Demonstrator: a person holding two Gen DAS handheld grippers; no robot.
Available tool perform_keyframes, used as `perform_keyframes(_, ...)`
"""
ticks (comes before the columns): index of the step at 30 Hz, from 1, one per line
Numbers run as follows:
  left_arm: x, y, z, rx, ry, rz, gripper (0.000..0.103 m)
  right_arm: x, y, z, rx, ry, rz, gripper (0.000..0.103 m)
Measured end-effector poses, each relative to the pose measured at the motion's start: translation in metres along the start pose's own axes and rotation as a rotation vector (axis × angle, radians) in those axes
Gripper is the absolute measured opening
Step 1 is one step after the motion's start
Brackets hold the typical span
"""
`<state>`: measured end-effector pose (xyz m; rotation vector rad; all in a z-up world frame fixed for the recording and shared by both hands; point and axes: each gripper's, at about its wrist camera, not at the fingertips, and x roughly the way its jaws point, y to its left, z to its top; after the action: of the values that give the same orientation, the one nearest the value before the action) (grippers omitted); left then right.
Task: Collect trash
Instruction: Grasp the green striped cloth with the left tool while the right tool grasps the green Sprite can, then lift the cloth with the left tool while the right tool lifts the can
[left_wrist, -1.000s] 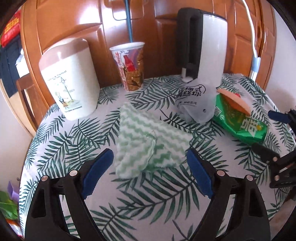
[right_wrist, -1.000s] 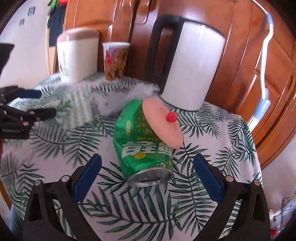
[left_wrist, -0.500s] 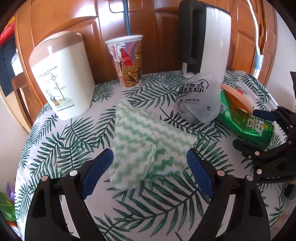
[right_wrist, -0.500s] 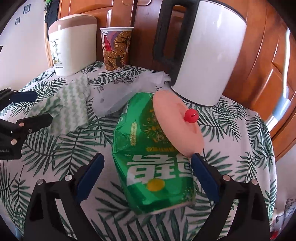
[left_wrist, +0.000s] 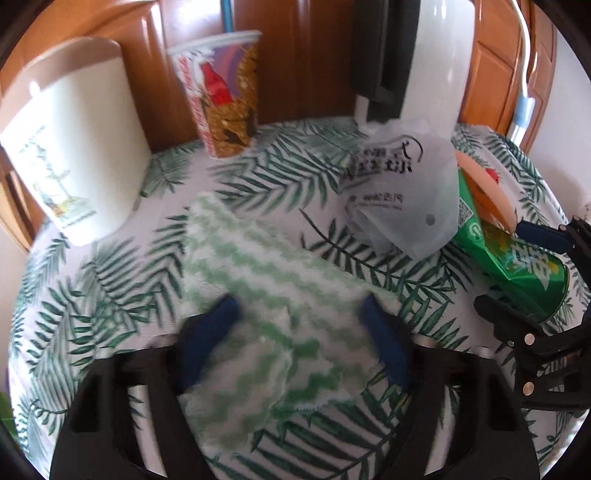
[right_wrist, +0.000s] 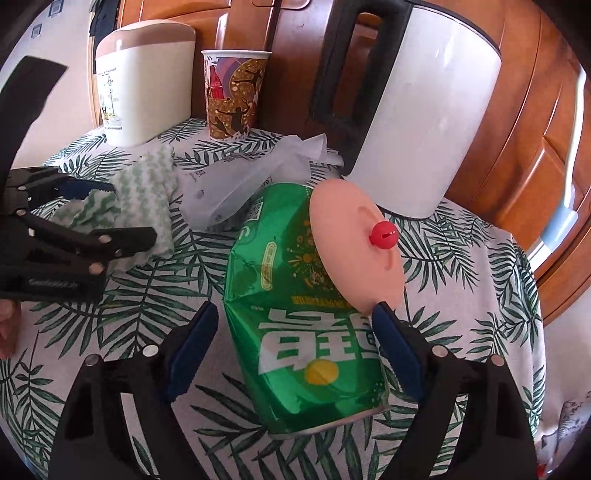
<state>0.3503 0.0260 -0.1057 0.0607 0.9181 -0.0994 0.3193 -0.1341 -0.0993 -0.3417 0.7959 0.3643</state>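
Observation:
A dented green soda can (right_wrist: 295, 306) lies on the leaf-print tablecloth (right_wrist: 461, 266), with a pink silicone lid (right_wrist: 354, 243) leaning on it. My right gripper (right_wrist: 291, 332) is open, one finger on each side of the can; it also shows in the left wrist view (left_wrist: 517, 273). A green-and-white zigzag cloth (left_wrist: 266, 295) lies in the middle. My left gripper (left_wrist: 299, 328) is open with its fingers down over the cloth's near part. A crumpled clear plastic bag (left_wrist: 399, 199) lies between cloth and can. A paper cola cup (left_wrist: 221, 92) stands at the back.
A cream bin with a tan lid (left_wrist: 70, 147) stands at the back left. A white kettle with a black handle (right_wrist: 417, 110) stands at the back, close behind the bag and can. Wooden cabinet doors (right_wrist: 535, 129) rise behind the table.
Both grippers have moved forward. The left one now reaches over the cloth. The right one now straddles the can, which looms larger.

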Motion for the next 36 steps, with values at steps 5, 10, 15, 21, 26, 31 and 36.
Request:
perform_keyframes(5, -0.002, -0.003, -0.002, 0.013, 0.001, -0.018, 0.021, -0.001, 0.001, 0.0, -0.008, -0.004, -0.005, 0.084)
perform_keyframes(10, -0.011, -0.001, -0.013, 0.003, -0.013, -0.034, 0.014, -0.003, 0.0, 0.0, -0.004, -0.013, -0.01, 0.071)
perform_keyframes(15, -0.021, -0.003, -0.02, 0.006, -0.011, -0.048, 0.014, 0.002, -0.001, 0.001, -0.001, 0.007, 0.005, 0.063)
perform_keyframes(21, -0.023, -0.001, -0.017, -0.022, -0.007, -0.06, 0.016, 0.001, -0.004, 0.005, 0.037, -0.002, 0.037, 0.076)
perform_keyframes(26, -0.023, -0.002, -0.017, -0.014, -0.015, -0.051, 0.018, 0.001, -0.005, 0.012, 0.028, -0.006, 0.036, 0.079)
perform_keyframes(31, -0.023, -0.001, -0.016, -0.022, -0.016, -0.062, 0.018, 0.005, -0.002, 0.021, 0.012, 0.022, 0.044, 0.06)
perform_keyframes(36, -0.024, 0.0, -0.017, -0.02, -0.021, -0.071, 0.018, 0.001, 0.002, 0.02, -0.014, 0.025, 0.047, 0.036)
